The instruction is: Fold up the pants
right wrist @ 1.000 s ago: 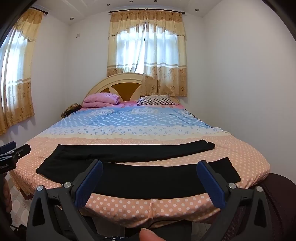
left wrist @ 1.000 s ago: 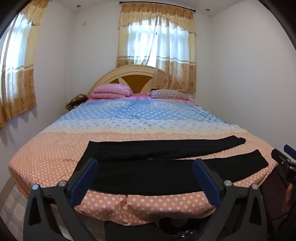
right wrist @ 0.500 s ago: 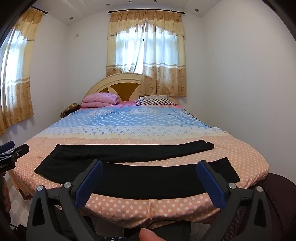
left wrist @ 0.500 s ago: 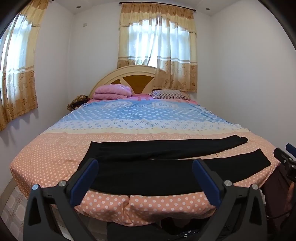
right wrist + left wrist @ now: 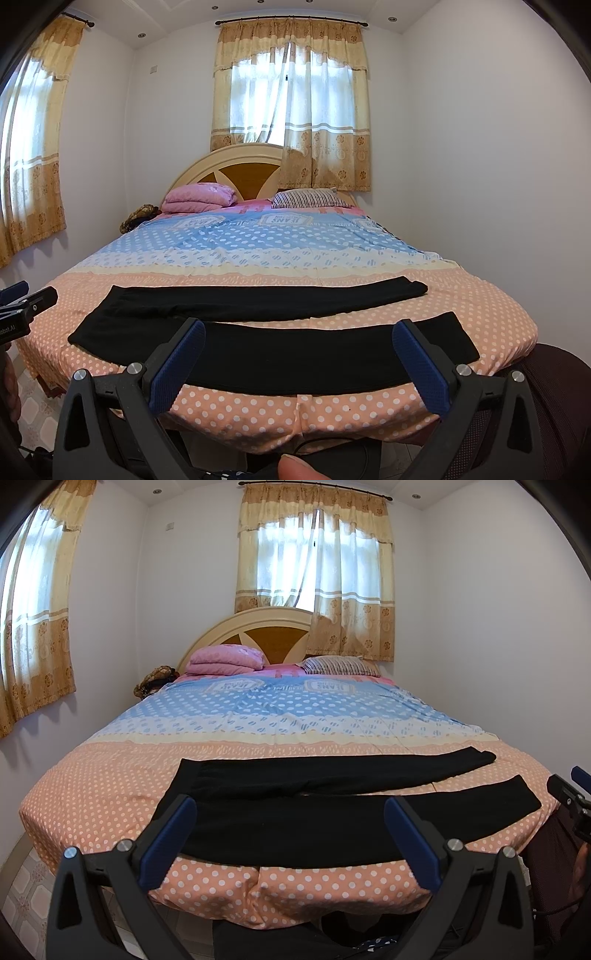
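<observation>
Black pants (image 5: 295, 812) (image 5: 266, 332) lie flat across the near end of the bed (image 5: 110, 786) (image 5: 498, 317), waist to the left and both legs stretched to the right, a strip of bedspread between them. My left gripper (image 5: 288, 823) hovers open short of the bed's near edge, in front of the waist and near leg. My right gripper (image 5: 297, 343) is open too, held before the near leg. Nothing sits between either pair of blue fingertips. The right gripper shows at the right edge of the left wrist view, and the left gripper at the left edge of the right wrist view.
A folded pink blanket (image 5: 225, 659) and a striped pillow (image 5: 340, 664) rest at the headboard. Walls close in on the bed's left and right. A person's dark red trouser leg (image 5: 554, 406) stands at the bed's near right corner. Tiled floor (image 5: 26, 893) shows at lower left.
Both views have shifted very slightly; the pants lie as before and both grippers stay open.
</observation>
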Action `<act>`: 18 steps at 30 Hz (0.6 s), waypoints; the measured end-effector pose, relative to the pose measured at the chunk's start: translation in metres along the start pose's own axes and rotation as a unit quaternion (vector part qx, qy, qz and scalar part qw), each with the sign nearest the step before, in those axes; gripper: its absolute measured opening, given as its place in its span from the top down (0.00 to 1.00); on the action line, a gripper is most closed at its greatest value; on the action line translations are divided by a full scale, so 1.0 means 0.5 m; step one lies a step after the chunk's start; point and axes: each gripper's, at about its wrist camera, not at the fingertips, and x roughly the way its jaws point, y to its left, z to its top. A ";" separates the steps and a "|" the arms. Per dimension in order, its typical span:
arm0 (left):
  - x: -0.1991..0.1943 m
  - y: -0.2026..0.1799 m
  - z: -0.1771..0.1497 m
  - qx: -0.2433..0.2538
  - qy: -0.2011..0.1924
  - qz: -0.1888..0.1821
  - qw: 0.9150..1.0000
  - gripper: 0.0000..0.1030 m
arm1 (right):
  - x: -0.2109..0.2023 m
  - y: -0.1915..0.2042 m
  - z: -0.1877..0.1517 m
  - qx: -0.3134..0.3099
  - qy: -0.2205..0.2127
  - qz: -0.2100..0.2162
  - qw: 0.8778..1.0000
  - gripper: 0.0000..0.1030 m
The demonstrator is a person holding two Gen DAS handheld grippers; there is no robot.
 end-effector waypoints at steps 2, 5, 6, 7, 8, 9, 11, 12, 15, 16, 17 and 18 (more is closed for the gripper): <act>0.000 0.001 -0.002 0.000 0.001 0.000 1.000 0.00 | 0.000 0.001 0.000 0.000 0.000 0.000 1.000 0.01; 0.001 0.000 0.000 -0.001 0.001 0.000 1.000 0.00 | 0.000 0.000 0.000 0.000 0.000 0.000 1.000 0.01; 0.001 0.001 -0.002 -0.001 0.001 0.000 1.000 0.00 | 0.000 0.001 0.000 0.000 0.000 0.000 1.000 0.01; 0.000 0.002 -0.003 -0.001 0.001 0.000 1.000 0.00 | 0.001 0.001 0.000 0.000 0.001 0.000 1.000 0.01; -0.001 0.003 -0.004 -0.001 0.001 0.001 1.000 0.00 | 0.000 0.002 -0.001 0.000 0.001 -0.001 1.000 0.01; -0.002 0.004 -0.005 -0.001 0.000 0.001 1.000 0.00 | 0.000 0.001 -0.001 -0.001 0.000 0.000 1.000 0.01; -0.004 0.006 -0.009 -0.002 0.000 0.001 1.000 0.00 | 0.000 0.002 -0.001 -0.001 0.001 0.000 1.000 0.01; -0.006 0.006 -0.010 -0.002 0.000 0.001 1.000 0.00 | -0.001 0.005 0.000 0.000 0.001 -0.001 1.000 0.01; -0.011 0.008 -0.017 -0.002 0.000 0.001 1.000 0.00 | 0.000 0.006 0.000 -0.001 0.001 -0.001 1.000 0.01; 0.002 0.002 -0.002 -0.001 0.002 0.000 1.000 0.00 | 0.000 0.006 0.000 -0.001 0.001 -0.001 1.000 0.01; 0.002 0.003 -0.003 -0.001 0.002 0.000 1.000 0.00 | 0.000 0.006 0.001 -0.001 0.001 -0.002 1.000 0.01; 0.001 0.003 -0.003 -0.002 0.002 0.000 1.000 0.00 | 0.000 0.006 0.000 -0.001 0.002 -0.002 1.000 0.01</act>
